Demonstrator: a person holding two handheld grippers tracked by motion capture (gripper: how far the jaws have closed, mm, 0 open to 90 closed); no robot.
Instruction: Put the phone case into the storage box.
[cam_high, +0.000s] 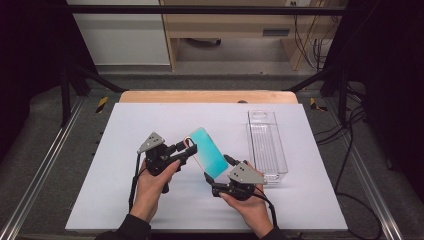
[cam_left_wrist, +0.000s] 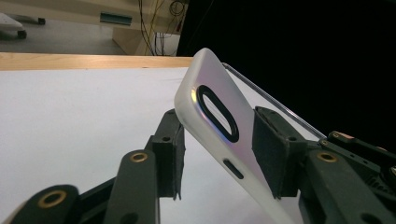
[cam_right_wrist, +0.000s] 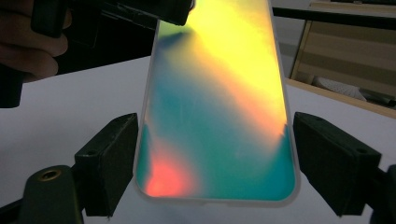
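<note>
A phone case with a shimmering teal face is held tilted above the white mat, between both grippers. My left gripper has its pads against the case's far end, where the back shows white with an oval camera cut-out; in the left gripper view both jaws touch it. My right gripper is shut on the near end, one pad on each long edge. In the right gripper view the case's face glows yellow, teal and red.
A clear plastic tray lies lengthwise on the mat to the right of the hands. The wooden table edge runs along the far side. Metal frame rails and cables border both sides.
</note>
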